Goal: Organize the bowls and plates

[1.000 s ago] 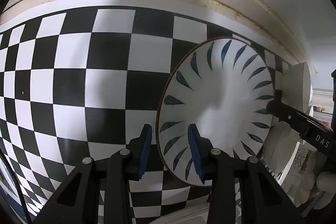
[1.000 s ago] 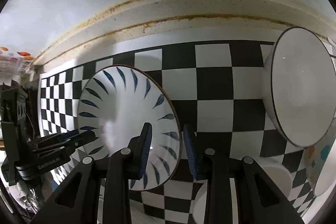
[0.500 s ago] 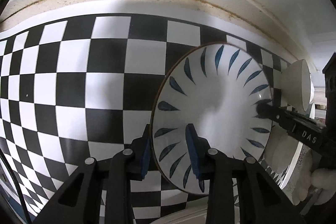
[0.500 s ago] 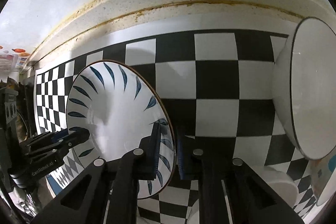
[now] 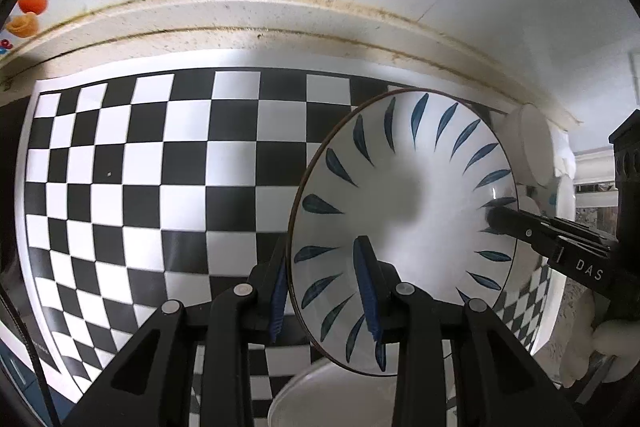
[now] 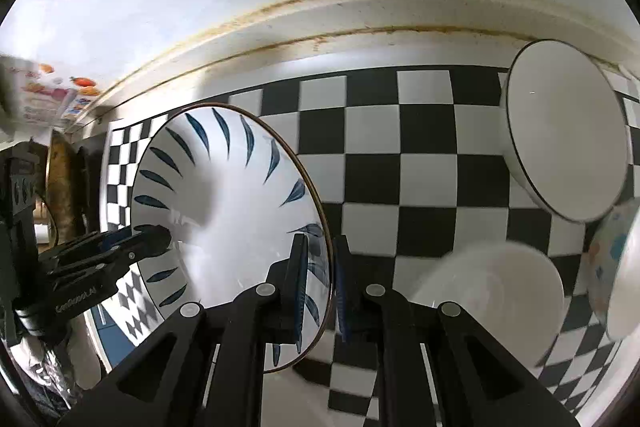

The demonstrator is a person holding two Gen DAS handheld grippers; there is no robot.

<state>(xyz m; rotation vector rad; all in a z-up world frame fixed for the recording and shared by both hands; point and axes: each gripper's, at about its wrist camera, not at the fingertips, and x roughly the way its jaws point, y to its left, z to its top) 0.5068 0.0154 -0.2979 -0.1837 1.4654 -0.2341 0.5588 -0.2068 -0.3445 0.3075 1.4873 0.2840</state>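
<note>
Between both claws, one leaf-patterned plate point(image 5: 404, 219)

Left claw point(image 5: 324, 291) and right claw point(image 6: 320, 283) each pinch its rim; three bowls right.

lighting: bright, even, from overhead. shadows: soft grey patch on leaf-pattern plate point(image 5: 404, 227); dim band along checkered mat point(image 5: 160, 167) top edge. glare: small highlights on plate glaze. blur: white bowl point(image 6: 492, 283) smeared. distortion: strong fisheye bending, black vignette corners.

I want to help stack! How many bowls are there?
3: a black-rimmed white bowl upper right, a plain white bowl below it, a patterned bowl at the right edge. More may be hidden.
</note>
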